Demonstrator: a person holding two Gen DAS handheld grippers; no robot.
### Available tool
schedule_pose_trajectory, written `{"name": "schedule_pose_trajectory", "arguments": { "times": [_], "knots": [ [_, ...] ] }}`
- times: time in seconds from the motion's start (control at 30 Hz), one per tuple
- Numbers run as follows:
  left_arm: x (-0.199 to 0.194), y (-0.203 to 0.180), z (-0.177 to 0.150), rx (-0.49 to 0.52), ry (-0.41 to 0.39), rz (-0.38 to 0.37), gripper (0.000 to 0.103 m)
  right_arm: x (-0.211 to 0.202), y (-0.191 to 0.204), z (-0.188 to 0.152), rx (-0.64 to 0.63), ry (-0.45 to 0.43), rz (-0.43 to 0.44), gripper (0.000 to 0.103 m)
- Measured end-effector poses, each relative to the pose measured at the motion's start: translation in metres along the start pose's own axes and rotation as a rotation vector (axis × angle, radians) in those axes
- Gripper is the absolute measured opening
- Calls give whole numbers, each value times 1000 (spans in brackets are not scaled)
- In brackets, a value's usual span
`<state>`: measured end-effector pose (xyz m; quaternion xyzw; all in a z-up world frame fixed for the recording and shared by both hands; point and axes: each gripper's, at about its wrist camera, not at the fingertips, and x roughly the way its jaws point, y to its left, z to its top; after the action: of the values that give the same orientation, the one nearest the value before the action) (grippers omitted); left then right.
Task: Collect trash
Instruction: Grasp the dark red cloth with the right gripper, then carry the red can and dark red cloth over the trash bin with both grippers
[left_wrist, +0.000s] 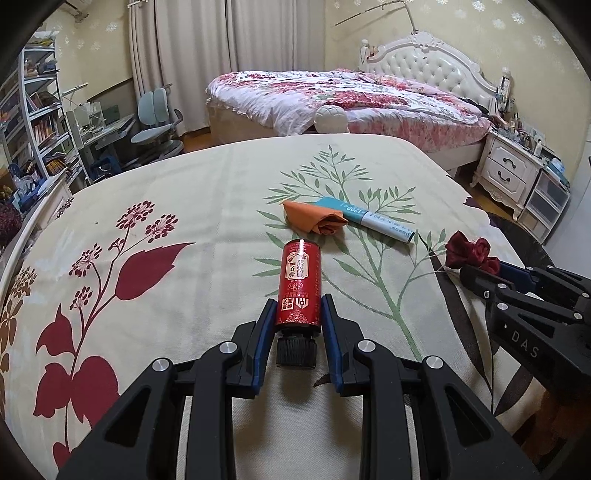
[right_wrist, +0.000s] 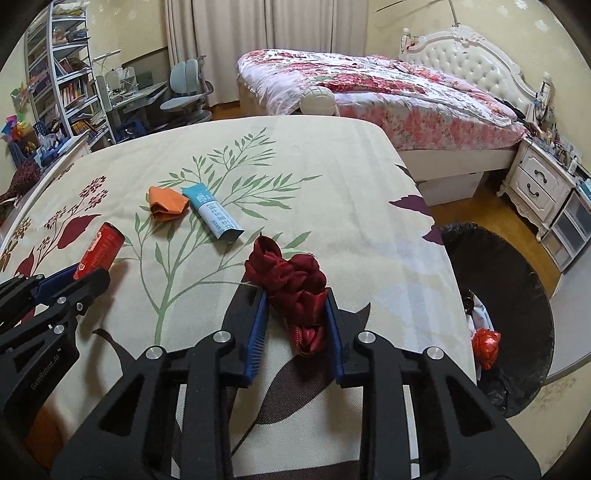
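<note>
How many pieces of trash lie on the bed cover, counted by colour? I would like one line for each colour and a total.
Red: 1, the red bottle between the left gripper's fingers.
Dark red: 1, the dark red cloth between the right gripper's fingers.
Orange: 1, the orange paper.
Blue and white: 1, the tube.
Total: 4

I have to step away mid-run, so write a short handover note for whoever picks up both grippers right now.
Left gripper: fingers around the red bottle lying on the bedspread, cap toward the camera.
Right gripper: closed on the dark red fabric bundle, near the bed's right edge.
Still lying loose: orange crumpled paper and blue-white tube, side by side further up the spread.
Black-lined bin stands right of the bed, already holding some trash.
Left: bin both held items, then the paper and tube.
</note>
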<state>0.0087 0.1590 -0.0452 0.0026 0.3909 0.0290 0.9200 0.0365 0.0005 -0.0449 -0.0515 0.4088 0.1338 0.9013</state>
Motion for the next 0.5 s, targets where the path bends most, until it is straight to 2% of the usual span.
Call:
{"name": "schedule_pose_trajectory", "arguments": {
  "times": [0.5],
  "knots": [
    [-14, -25, 0, 24, -44, -36, 27, -33, -37, -18, 95, -54, -53, 28]
  ]
}}
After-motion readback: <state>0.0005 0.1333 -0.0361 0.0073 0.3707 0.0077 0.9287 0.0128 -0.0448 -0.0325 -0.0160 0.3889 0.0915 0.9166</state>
